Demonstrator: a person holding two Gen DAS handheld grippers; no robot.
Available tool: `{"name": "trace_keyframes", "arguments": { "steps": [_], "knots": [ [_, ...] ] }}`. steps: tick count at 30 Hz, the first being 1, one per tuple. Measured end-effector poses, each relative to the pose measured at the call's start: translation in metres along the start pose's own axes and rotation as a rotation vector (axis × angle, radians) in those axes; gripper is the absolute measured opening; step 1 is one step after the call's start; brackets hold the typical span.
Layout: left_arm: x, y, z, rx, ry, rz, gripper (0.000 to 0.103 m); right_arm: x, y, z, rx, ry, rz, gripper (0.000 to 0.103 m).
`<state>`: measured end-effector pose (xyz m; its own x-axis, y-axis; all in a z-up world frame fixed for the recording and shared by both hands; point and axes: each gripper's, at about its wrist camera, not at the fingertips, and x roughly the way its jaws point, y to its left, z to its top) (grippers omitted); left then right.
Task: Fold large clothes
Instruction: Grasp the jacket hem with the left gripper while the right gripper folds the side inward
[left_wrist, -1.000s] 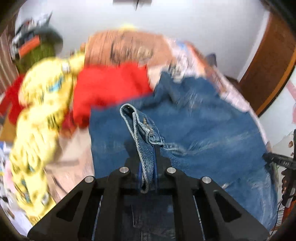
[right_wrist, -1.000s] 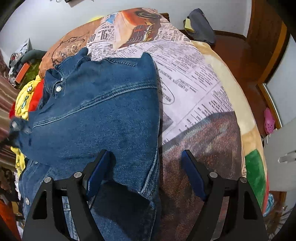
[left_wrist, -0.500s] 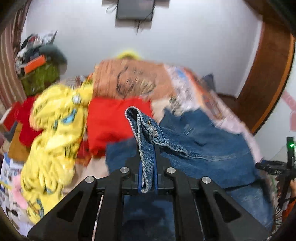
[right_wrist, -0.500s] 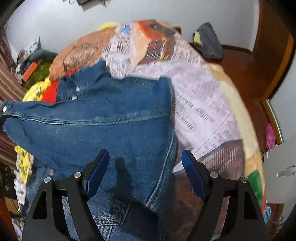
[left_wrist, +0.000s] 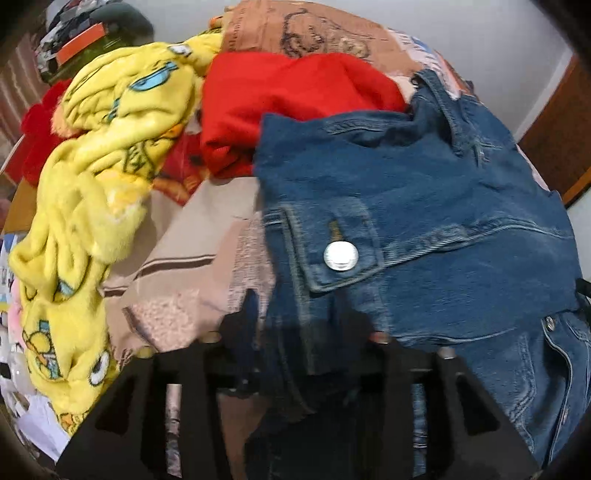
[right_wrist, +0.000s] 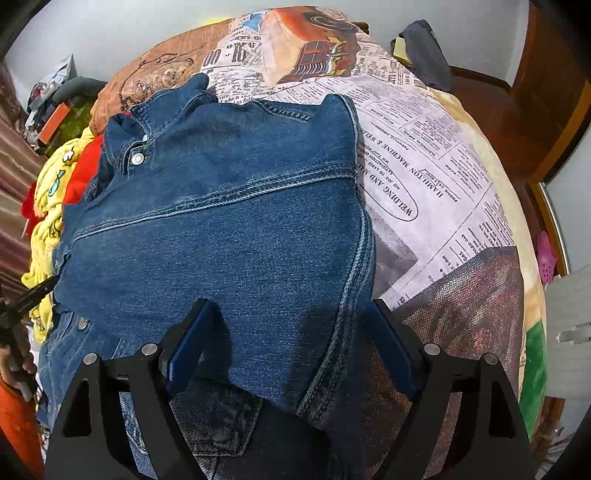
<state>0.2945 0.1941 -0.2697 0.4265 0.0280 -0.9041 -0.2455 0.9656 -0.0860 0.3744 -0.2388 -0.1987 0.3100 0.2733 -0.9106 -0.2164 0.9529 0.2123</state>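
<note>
Presently, the blue denim jacket (right_wrist: 221, 229) lies spread on the newspaper-print bedspread (right_wrist: 436, 155), beside a red garment (left_wrist: 280, 96). The right tongs (right_wrist: 291, 354) stand apart above its hem. The left tongs (left_wrist: 295, 332) also stand apart, straddling a buttoned cuff (left_wrist: 332, 251).

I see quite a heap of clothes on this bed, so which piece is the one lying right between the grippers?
The denim jacket. It lies spread flat under both grippers, while the red garment and yellow blanket sit bunched beside it.

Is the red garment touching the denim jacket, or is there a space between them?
Touching. In the left wrist view the denim jacket has its upper left edge lying over the red garment, with no bedcover showing between them.
</note>
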Motion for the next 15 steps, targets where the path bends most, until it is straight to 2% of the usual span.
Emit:
{"name": "trace_keyframes", "arguments": {
  "steps": [1, 2, 4, 11, 15],
  "knots": [
    [0.001, 0.004, 0.001, -0.013, 0.01, -0.005, 0.058, -0.001, 0.001, 0.001, -0.002, -0.001, 0.0, 0.082],
    [0.001, 0.009, 0.003, -0.026, 0.024, -0.022, 0.059, -0.002, 0.001, 0.002, -0.004, -0.003, -0.001, 0.082],
    [0.001, 0.018, 0.007, -0.046, 0.051, -0.048, 0.059, -0.004, 0.002, 0.005, -0.005, -0.013, 0.005, 0.082],
    [-0.012, 0.029, 0.027, -0.012, 0.031, 0.004, 0.059, -0.018, 0.0, 0.023, -0.009, -0.084, 0.01, 0.082],
    [-0.008, 0.034, 0.053, -0.037, 0.015, -0.034, 0.059, -0.02, -0.009, 0.04, 0.012, -0.115, 0.0, 0.082]
  ]
}}
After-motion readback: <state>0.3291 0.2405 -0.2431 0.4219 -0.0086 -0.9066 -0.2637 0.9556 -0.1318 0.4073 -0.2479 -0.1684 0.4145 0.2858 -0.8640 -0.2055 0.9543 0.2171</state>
